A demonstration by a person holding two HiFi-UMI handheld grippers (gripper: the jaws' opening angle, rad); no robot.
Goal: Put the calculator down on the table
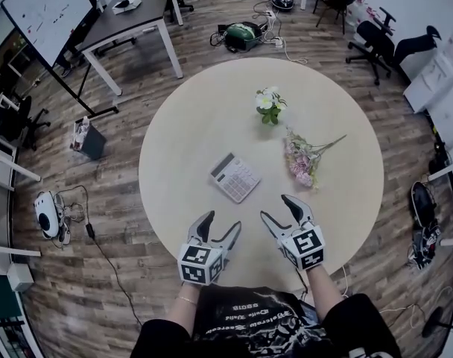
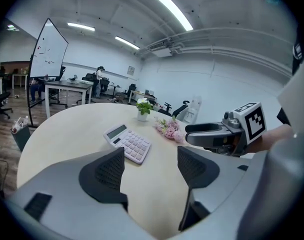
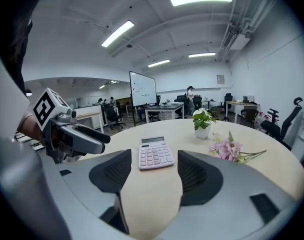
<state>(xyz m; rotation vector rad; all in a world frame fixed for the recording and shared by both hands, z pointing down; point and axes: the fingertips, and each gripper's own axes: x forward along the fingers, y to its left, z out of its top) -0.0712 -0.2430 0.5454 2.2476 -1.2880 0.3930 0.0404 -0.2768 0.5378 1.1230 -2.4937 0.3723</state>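
Round table (image 1: 189,125) — calculator (image 1: 235,177) flat; left gripper (image 1: 221,222), right gripper (image 1: 276,207) fingers (image 2: 109,171) wide, empty

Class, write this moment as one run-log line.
calculator: flat on table | left gripper: open, empty | right gripper: open, empty

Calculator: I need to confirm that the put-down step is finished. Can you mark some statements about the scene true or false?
1. The calculator lies flat on the round table. True.
2. The left gripper is shut on the calculator. False: its jaws are apart and empty, short of the calculator.
3. The right gripper is open and holds nothing. True.
4. The pink flowers lie on top of the calculator. False: they lie on the table to its right, apart from it.
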